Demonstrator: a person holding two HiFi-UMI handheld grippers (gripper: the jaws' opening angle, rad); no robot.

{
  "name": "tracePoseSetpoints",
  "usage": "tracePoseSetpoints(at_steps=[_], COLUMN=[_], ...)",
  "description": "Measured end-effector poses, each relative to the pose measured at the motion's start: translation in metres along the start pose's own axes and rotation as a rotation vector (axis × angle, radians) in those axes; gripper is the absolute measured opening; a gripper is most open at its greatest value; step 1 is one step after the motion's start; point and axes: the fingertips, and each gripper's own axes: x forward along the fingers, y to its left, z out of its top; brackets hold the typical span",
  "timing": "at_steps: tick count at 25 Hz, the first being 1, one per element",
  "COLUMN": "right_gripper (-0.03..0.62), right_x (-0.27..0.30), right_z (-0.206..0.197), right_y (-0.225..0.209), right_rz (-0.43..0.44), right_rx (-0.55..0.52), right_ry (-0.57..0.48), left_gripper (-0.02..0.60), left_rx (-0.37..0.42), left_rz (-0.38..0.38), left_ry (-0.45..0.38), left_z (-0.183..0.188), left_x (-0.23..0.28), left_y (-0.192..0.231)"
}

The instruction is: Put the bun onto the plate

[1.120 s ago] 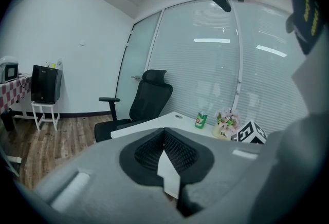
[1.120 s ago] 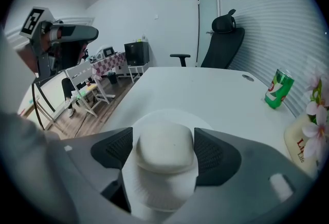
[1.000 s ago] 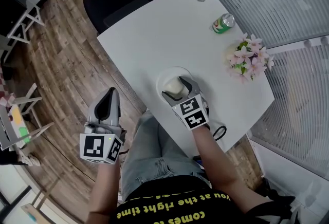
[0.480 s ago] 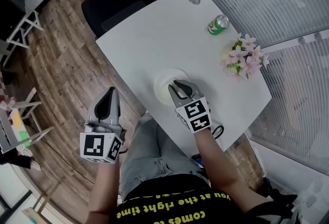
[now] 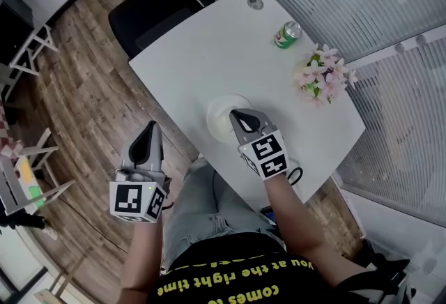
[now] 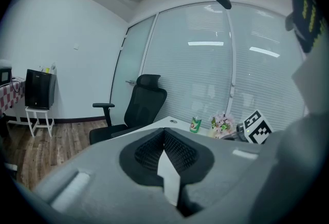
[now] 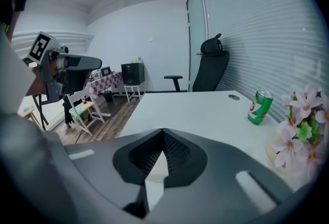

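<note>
Tabletop (image 5: pixel 202 44) seemingly free beside can (image 5: pixel 286 34), flowers (image 5: pixel 322 74)

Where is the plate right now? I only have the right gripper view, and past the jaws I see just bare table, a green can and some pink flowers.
Observer: In the head view the white plate lies right beneath the right gripper, near the edge of the table closest to the person. The gripper covers the plate's middle, so I cannot make out the bun.
Operator: Is the left gripper carrying anything?
Observer: No. The left gripper view shows the left gripper with its jaws together and nothing between them.
</note>
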Motion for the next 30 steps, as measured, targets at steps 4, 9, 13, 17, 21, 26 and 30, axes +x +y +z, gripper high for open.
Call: tracePoseSetpoints(at_steps=[4, 9, 13, 17, 21, 26, 30], right_gripper=[0.008, 0.008, 0.008, 0.008, 0.008, 0.008, 0.008], right_x=[-0.011, -0.027, -0.044, -0.063, -0.082, -0.106, -0.125], right_z=[0.013, 0.032, 0.056, 0.076, 0.092, 0.106, 0.116], right_y=[0.0, -0.004, -0.01, -0.016, -0.023, -0.029, -0.034], right_rz=[0.007, 0.017, 0.008, -0.001, -0.023, -0.04, -0.04], right_rx=[-0.008, -0.003, 0.01, 0.023, 0.032, 0.043, 0.057], right_ry=[-0.033, -0.088, -0.16, -0.228, -0.282, -0.346, -0.391], left_gripper=[0.0, 0.0, 0.0, 0.0, 0.0, 0.0, 0.0], left_rx=[0.014, 0.033, 0.047, 0.054, 0.065, 0.08, 0.09], left_rz=[-0.01, -0.026, -0.039, -0.058, -0.076, -0.097, -0.107], left_ry=[-0.012, -0.023, -0.026, -0.034, -0.049, -0.066, -0.072], left_z=[0.008, 0.019, 0.023, 0.028, 0.036, 0.047, 0.053], left_x=[-0.001, -0.004, -0.007, -0.006, -0.003, 0.0, -0.001], left_y=[-0.002, -0.006, -0.008, -0.014, -0.02, -0.027, -0.032])
